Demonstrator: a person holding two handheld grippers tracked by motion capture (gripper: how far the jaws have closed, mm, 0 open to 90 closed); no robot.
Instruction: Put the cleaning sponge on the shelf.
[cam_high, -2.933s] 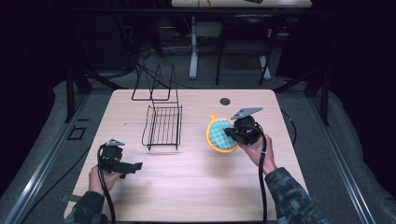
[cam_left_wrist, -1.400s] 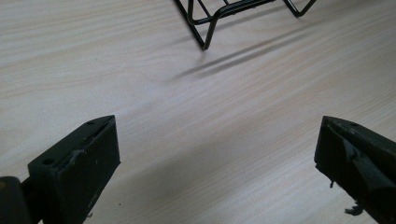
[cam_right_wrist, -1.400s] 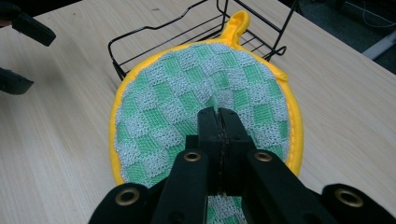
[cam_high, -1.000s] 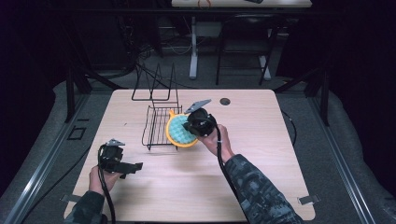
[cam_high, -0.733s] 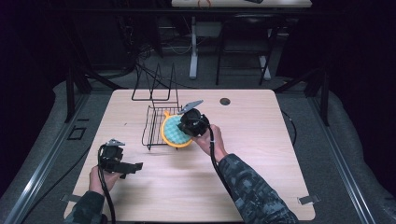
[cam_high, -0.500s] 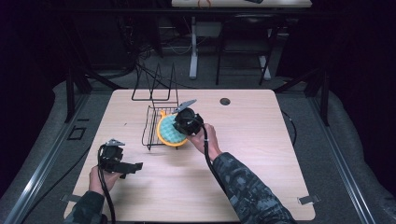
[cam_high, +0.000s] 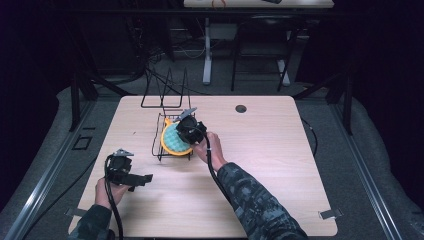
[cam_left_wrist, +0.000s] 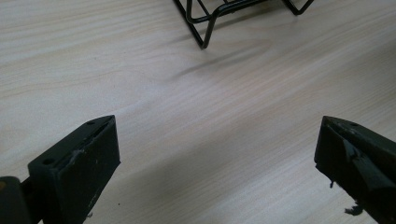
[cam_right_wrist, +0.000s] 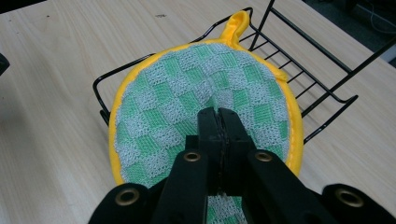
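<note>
1. Right gripper (cam_right_wrist: 219, 116) has its fingers clamped tight on the pot holder (cam_right_wrist: 187, 98), pinching the green-checked cloth near its middle.
2. The pot holder, round with a yellow rim and a loop at its far edge, sits over the black wire rack (cam_high: 167, 137), covering most of the rack's nearer end.
3. The rack stands on the bench (cam_high: 280, 165), left of the bench's centre; a tall wire frame (cam_high: 167, 92) stands just behind the rack.
4. Left gripper (cam_high: 131, 176) hovers low over the bench, well in front of the rack and to its left, fingers (cam_left_wrist: 79, 158) spread wide apart, holding nothing.
5. A rack foot (cam_left_wrist: 205, 28) shows beyond the left gripper.
</note>
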